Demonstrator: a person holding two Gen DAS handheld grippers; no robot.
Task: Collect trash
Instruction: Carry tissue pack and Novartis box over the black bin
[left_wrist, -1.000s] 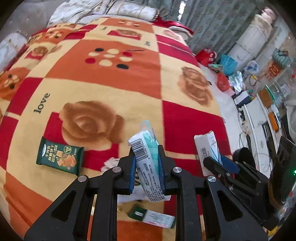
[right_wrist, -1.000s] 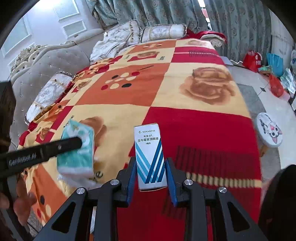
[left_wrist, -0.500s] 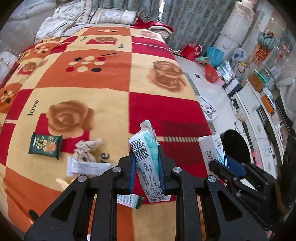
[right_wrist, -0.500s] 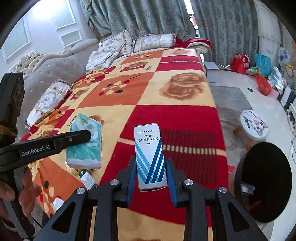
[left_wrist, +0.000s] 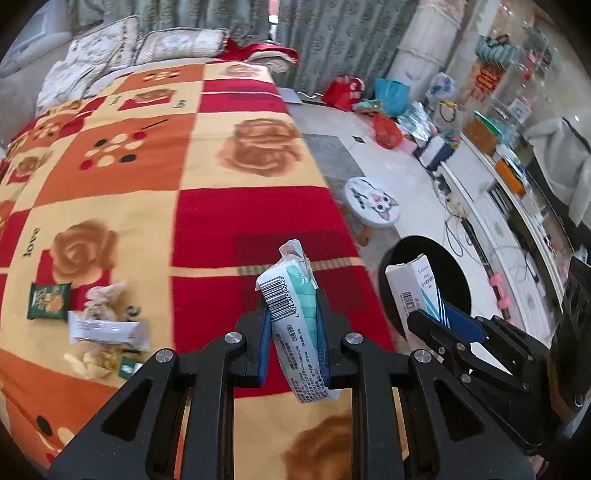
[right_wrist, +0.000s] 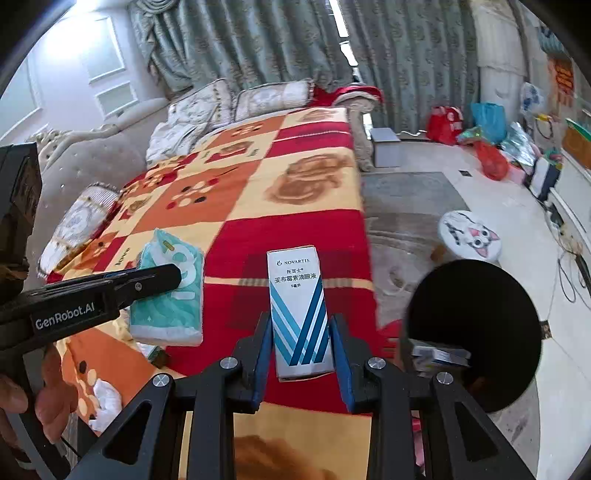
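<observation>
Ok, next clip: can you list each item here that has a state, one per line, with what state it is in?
Left tongs: shut on tissue pack.
Tissue pack: held upright, crumpled, off the bed.
Right tongs: shut on eye-drop box.
Eye-drop box: held upright, top flap closed.
Black bin: open, on the floor beside the bed, some trash inside.
Green snack packet: flat on blanket.
Crumpled tissue: loose on blanket.

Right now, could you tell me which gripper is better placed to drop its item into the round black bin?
Right gripper: its white-and-blue carton sits beside the bin.
</observation>
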